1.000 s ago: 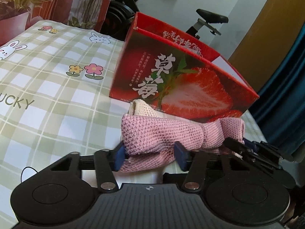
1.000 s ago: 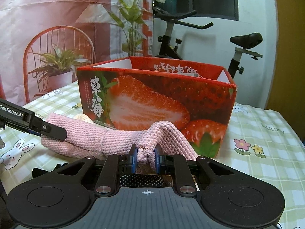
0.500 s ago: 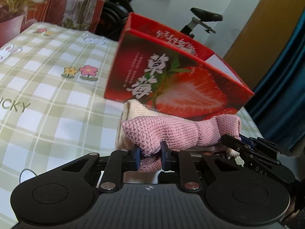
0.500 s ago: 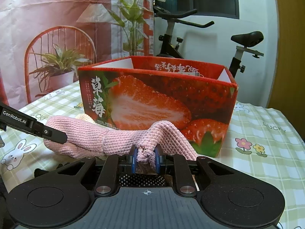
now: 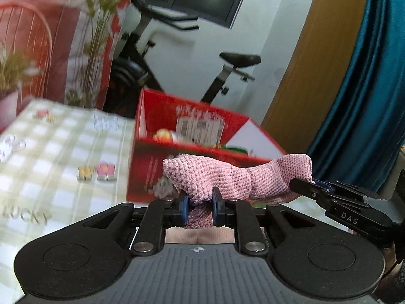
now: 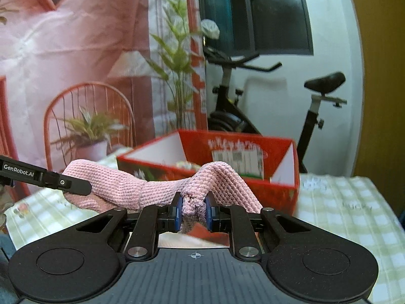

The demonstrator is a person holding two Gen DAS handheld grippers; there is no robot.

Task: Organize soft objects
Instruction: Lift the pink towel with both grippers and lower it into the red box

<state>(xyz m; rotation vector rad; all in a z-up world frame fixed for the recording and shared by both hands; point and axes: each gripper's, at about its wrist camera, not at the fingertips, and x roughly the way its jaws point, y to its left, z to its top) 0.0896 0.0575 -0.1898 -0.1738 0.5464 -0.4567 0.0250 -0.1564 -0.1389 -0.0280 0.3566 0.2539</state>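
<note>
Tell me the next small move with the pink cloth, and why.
Probably carry it forward over the red box before releasing. Both the left gripper and right gripper pinch the pink knitted cloth, which hangs between them in front of the box's open top, not yet above it.

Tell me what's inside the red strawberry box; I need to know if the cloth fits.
The red strawberry box is open-topped. A printed label shows on its far inner wall, with blurred small items low inside. The pink knitted cloth hides the rest.

Pink knit cloth (image 5: pixel 222 177), rough; glossy cardbd box (image 5: pixel 149 174)
</note>
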